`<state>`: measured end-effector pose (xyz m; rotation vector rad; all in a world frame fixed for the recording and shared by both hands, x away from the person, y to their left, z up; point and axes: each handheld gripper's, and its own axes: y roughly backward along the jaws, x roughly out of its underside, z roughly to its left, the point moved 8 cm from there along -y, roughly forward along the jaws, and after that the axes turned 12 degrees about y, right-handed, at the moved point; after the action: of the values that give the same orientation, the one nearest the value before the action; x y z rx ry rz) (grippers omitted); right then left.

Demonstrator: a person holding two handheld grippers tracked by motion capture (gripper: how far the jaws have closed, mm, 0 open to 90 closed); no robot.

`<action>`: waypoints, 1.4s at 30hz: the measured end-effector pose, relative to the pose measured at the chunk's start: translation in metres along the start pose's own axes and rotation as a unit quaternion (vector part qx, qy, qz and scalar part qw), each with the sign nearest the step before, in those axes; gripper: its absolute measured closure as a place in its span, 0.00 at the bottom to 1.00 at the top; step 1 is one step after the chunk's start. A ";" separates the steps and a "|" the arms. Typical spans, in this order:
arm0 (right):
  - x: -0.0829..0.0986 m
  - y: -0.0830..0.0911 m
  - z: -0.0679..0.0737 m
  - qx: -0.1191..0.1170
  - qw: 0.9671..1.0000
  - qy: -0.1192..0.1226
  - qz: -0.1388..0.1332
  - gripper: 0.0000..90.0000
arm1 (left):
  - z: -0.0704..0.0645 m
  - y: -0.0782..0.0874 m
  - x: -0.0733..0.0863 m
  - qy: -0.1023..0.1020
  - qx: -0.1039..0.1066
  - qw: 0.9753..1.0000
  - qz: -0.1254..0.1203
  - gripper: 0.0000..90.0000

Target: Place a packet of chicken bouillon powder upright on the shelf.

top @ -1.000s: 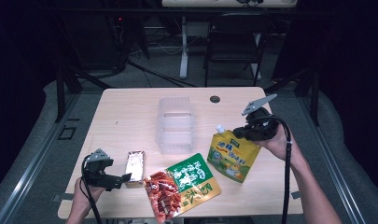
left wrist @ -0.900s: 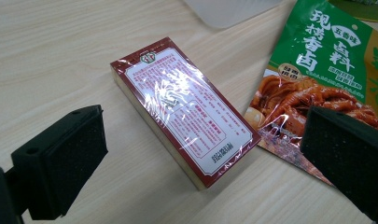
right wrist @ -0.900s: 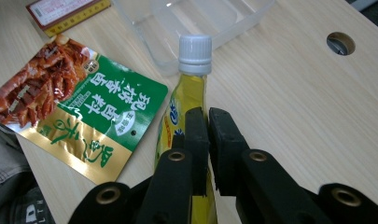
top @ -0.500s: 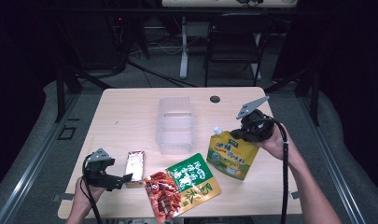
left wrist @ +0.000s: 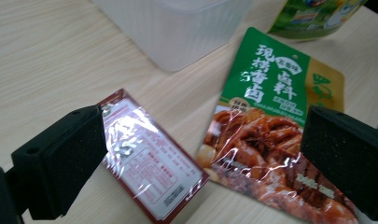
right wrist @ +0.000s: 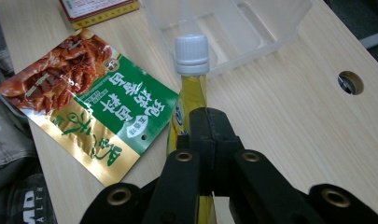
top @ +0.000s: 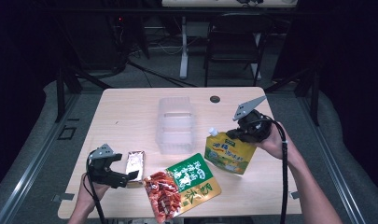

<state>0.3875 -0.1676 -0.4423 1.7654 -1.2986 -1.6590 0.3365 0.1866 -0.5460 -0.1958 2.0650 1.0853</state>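
Note:
A yellow-green spouted pouch (top: 227, 154) with a white cap (right wrist: 192, 53) stands upright to the right of the clear plastic container (top: 176, 125). My right gripper (top: 240, 135) is shut on its top edge just behind the spout; the right gripper view shows the jaws (right wrist: 210, 140) pinching the thin pouch (right wrist: 189, 100). A green and gold snack pouch (top: 189, 184) lies flat near the front edge. A small red-brown packet (top: 134, 164) lies to its left. My left gripper (top: 126, 176) hovers open above the packet (left wrist: 151, 168) and the snack pouch (left wrist: 270, 116), with nothing in it.
The container (right wrist: 233, 32) has several compartments, with nothing visible inside. A round cable hole (top: 215, 99) sits in the table's far side. A chair (top: 233, 42) and a desk leg stand beyond the table. Bare wood lies left of the container.
My right gripper has shifted slightly nearer and lower, still holding the spouted pouch. The left gripper and the other packets have stayed in place.

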 end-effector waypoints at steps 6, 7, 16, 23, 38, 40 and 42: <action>-0.008 0.003 0.004 -0.007 1.000 0.007 -0.012 1.00 | -0.020 -0.007 -0.015 -0.020 0.030 0.999 0.003 0.00; -0.010 0.004 0.006 -0.009 1.000 0.010 -0.014 1.00 | -0.027 -0.011 -0.020 -0.029 0.039 0.999 0.005 0.01; -0.016 0.004 0.009 -0.013 1.000 0.022 -0.014 1.00 | -0.057 -0.030 -0.045 -0.070 0.083 0.994 0.018 0.02; -0.024 0.001 0.013 -0.019 0.999 0.027 -0.018 1.00 | -0.080 -0.047 -0.068 -0.113 0.120 0.986 0.028 0.07; -0.045 -0.008 0.023 -0.037 0.998 0.047 -0.022 1.00 | -0.118 -0.078 -0.110 -0.146 0.179 0.972 0.029 0.36; -0.047 -0.010 0.023 -0.039 0.998 0.048 -0.022 1.00 | -0.125 -0.080 -0.113 -0.153 0.191 0.969 0.026 0.39; -0.049 -0.011 0.024 -0.040 0.998 0.051 -0.022 1.00 | -0.128 -0.081 -0.115 -0.154 0.191 0.969 0.027 0.42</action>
<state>0.3757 -0.1148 -0.4292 1.8185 -1.1408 -1.6001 0.3797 0.0160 -0.4750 0.2108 1.9565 0.6770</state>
